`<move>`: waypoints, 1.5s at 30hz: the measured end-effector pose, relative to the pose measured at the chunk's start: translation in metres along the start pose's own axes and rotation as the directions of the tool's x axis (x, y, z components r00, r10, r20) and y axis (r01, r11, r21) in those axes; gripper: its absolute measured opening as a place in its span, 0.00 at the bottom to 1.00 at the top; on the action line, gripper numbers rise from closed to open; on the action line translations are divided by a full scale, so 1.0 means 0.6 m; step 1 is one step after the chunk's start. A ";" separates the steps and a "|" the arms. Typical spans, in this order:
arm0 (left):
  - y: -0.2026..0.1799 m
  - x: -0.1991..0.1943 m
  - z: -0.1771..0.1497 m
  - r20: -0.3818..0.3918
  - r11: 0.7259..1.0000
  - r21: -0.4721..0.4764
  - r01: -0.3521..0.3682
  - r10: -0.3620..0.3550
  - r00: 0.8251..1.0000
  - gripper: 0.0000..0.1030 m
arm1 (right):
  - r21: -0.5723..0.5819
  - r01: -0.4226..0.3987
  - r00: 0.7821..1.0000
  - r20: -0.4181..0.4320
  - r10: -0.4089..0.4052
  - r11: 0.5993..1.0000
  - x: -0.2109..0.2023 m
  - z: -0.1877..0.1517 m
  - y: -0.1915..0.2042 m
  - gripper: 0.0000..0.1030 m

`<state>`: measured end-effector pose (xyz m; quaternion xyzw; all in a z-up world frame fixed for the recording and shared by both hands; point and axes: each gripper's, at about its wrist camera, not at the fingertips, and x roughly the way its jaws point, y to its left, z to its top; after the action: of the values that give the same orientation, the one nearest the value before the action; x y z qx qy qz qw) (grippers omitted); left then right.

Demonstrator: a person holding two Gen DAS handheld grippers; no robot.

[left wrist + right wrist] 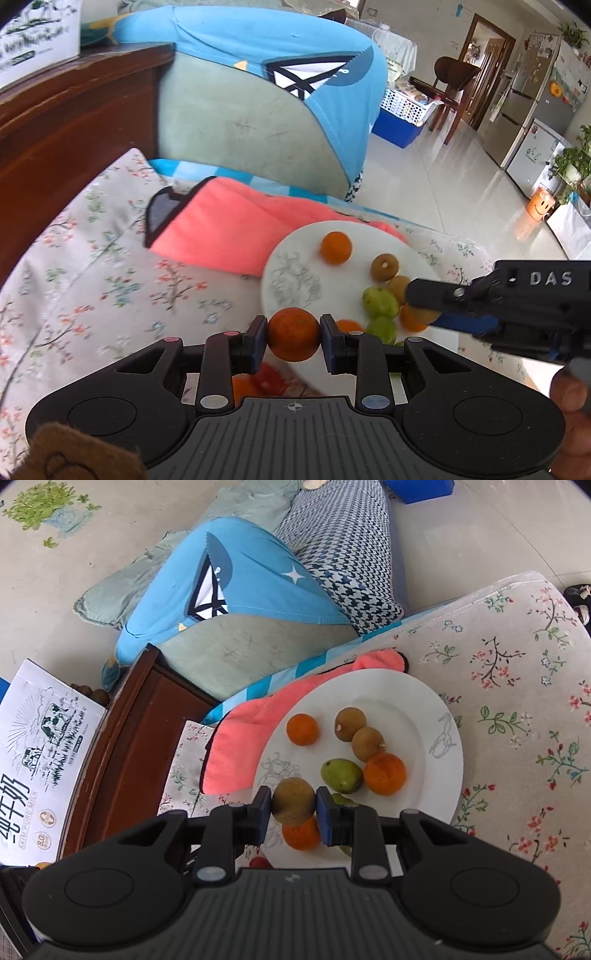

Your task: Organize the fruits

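So, both hands are loaded right now. My left gripper [294, 334] is pinching an orange [294, 333] just over the near edge of the white plate [295, 254], and my right gripper [294, 805] is clamped on a brown kiwi [294, 800] above the plate's near-left part. The plate sits on a floral cushion [517, 686], so I'd guess it's wobbly. I'd lower each fruit slowly into a bare spot, away from the green pear [340, 775] and the other fruit, then let go gently so nothing rolls.
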<state>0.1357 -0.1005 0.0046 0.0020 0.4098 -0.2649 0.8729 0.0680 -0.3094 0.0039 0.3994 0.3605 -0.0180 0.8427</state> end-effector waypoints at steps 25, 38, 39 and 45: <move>0.007 -0.020 0.021 0.039 0.995 -0.007 -0.098 0.099 0.994 0.75 | -0.044 0.029 0.999 0.036 -0.027 0.999 0.000 0.005 0.009 0.31; 0.075 -0.058 0.001 -0.005 0.988 0.019 -0.152 0.152 0.988 0.75 | -0.219 0.008 0.999 -0.050 -0.020 0.976 -0.015 -0.040 0.034 0.34; 0.080 -0.059 -0.002 -0.011 0.988 0.021 -0.156 0.156 0.988 0.75 | -0.233 0.004 0.998 -0.059 -0.019 0.972 -0.016 -0.044 0.036 0.34; 0.100 -0.063 -0.012 -0.045 0.984 0.044 -0.172 0.174 0.984 0.75 | -0.327 -0.025 0.992 -0.121 -0.016 0.945 -0.012 -0.081 0.053 0.34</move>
<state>0.1388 -0.0299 0.0138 0.0614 0.4236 -0.1960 0.8822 0.0437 -0.2564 0.0089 0.2549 0.4086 0.0686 0.8737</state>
